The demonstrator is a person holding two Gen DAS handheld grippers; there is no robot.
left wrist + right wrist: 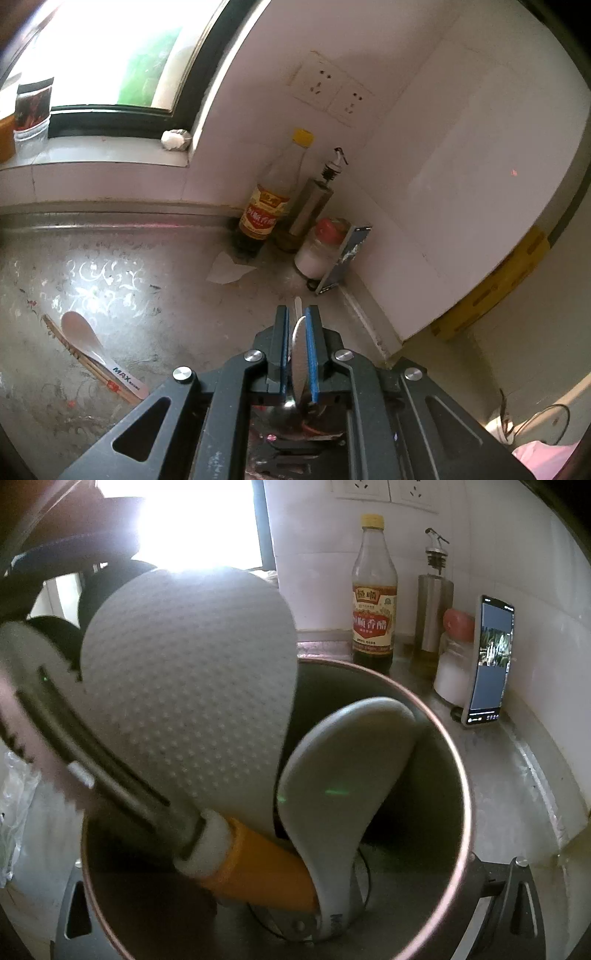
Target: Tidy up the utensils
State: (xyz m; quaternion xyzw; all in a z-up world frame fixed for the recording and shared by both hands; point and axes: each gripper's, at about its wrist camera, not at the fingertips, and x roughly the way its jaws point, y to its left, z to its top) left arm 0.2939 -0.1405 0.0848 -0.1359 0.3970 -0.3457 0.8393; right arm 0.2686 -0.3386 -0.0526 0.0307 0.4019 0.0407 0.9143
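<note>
In the left wrist view my left gripper (298,314) is shut on a metal spoon (300,350). Its thin handle sticks forward past the blue pads (312,347) and its bowl lies back near the camera. A white plastic spoon (85,339) rests across wooden chopsticks (92,363) on the counter at the lower left. In the right wrist view a metal utensil cup (443,775) fills the frame, holding a dimpled white rice paddle (192,686) with an orange handle, a grey-white spoon (351,775) and a dark-handled slotted utensil (22,657). My right gripper (280,867) straddles the cup with its pads hidden.
A vinegar bottle (264,210), a steel oil dispenser (314,199), a red-lidded white jar (321,247) and a propped phone (345,258) crowd the back corner by the tiled wall. A window sill (99,155) runs along the back left. A scrap of paper (227,271) lies on the counter.
</note>
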